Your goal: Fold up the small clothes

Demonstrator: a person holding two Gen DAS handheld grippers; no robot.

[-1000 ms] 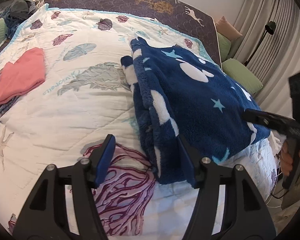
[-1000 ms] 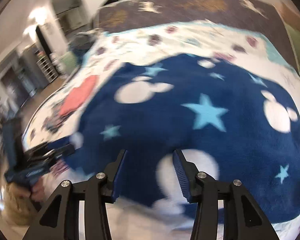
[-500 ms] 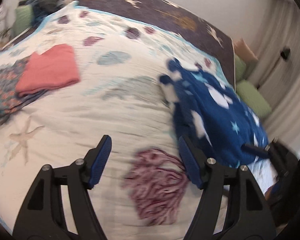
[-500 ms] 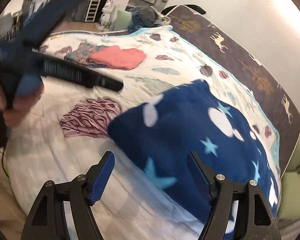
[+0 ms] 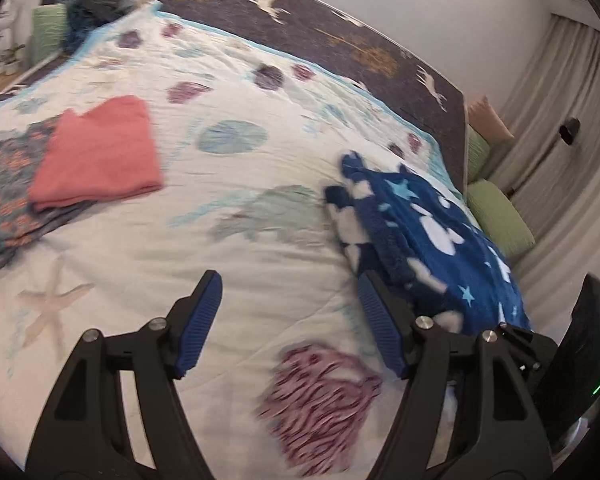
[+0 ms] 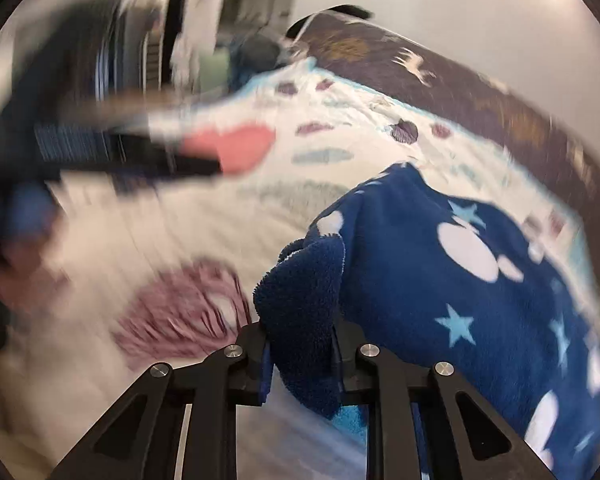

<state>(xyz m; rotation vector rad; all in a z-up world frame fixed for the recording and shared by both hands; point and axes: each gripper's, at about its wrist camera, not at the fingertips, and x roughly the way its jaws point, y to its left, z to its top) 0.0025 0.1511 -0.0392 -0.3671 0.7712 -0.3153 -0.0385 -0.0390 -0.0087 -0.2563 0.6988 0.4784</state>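
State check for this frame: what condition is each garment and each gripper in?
Blue fleece: folded in layers on the bed, one edge bunched up in the right gripper.
Coral garment: folded, lying on the patterned garment.
Patterned garment: laid flat under the coral one.
Left gripper: open, holding nothing.
Right gripper: shut on the fleece.

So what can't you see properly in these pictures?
- Right wrist view: the left gripper and the hand holding it are smeared by motion blur.
- Right wrist view: the right gripper fingertips are buried in the blue star fleece.
- Left wrist view: the fleece's near corner sits behind a finger.
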